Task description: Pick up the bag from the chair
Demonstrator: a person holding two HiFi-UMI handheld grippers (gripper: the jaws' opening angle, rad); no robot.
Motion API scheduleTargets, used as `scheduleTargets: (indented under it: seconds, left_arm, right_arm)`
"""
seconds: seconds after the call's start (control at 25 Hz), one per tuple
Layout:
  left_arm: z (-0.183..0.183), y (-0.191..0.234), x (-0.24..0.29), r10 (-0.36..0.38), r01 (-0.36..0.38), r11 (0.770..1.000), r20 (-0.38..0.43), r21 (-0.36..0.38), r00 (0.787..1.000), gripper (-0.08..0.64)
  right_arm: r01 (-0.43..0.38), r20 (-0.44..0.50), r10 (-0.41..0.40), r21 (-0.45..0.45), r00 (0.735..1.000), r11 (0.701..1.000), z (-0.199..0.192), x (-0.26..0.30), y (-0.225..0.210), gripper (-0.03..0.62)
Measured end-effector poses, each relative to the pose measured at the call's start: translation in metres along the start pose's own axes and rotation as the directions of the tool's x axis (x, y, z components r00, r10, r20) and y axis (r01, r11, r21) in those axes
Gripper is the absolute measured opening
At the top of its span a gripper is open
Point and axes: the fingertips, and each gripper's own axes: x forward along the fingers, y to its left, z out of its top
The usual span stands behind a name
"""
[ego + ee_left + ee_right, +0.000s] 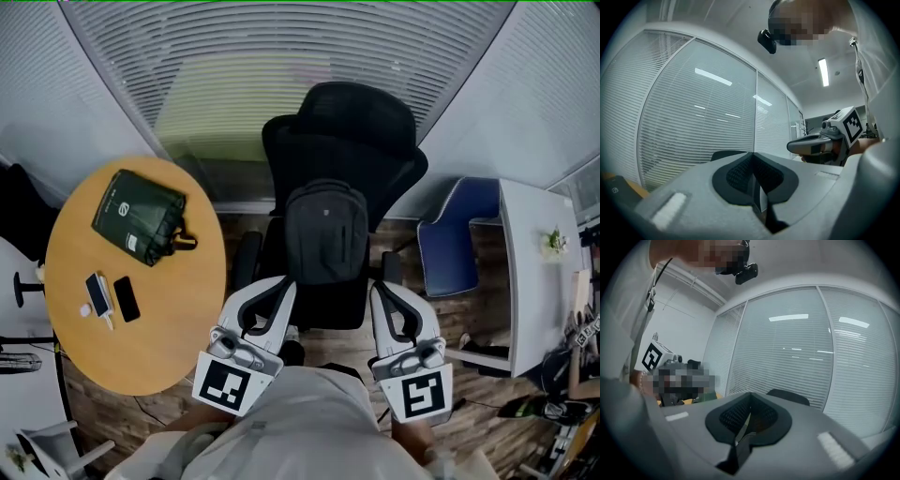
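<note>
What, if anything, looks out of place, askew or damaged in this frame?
Nothing stands out. The backpack sits upright on the black chair, the green bag lies flat on the round table, and the left gripper and right gripper are both shut, holding nothing.

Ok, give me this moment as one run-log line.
stage: before grasp | left gripper: shut, empty | right gripper: shut, empty | backpack: upright on office chair, not held

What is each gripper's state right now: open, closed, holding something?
Left gripper: closed, empty.
Right gripper: closed, empty.
</note>
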Motion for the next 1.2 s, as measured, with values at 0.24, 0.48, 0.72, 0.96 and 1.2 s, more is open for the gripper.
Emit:
scheduleTargets:
  seconds: [0.24,0.48,0.72,0.96,1.2]
  left_arm:
    - [-0.003,0.014,0.018,-0.006,0.006,1.000,-0.011,0.000,1.000,0.005]
    - [-0.005,0.015,0.036,-0.004,0.004,1.000,-0.022,0.000,1.000,0.005]
    - [-0.002,0.008,0.056,0.023,-0.022,1.000,-0.020,0.017,1.000,0.005]
    - [0.000,0.001,0.067,0.040,-0.040,0.999,-0.017,0.023,0.999,0.005]
    - [-0.012,0.007,0.073,0.052,-0.051,0.998,-0.044,0.029,0.998,0.006]
  right_arm:
    - [0.002,-0.002,-0.002,0.012,1.000,1.000,-0.002,0.019,-0.010,0.003]
    - [0.001,-0.011,-0.001,0.014,1.000,1.000,-0.008,0.026,-0.027,0.003]
    - [-0.018,-0.003,0.018,0.018,1.000,1.000,-0.010,0.025,-0.049,0.003]
    - [-0.029,-0.002,0.029,0.017,1.000,0.999,-0.013,0.022,-0.063,0.003]
    - [-0.033,-0.018,0.034,0.029,0.999,0.999,-0.024,0.030,-0.071,0.005]
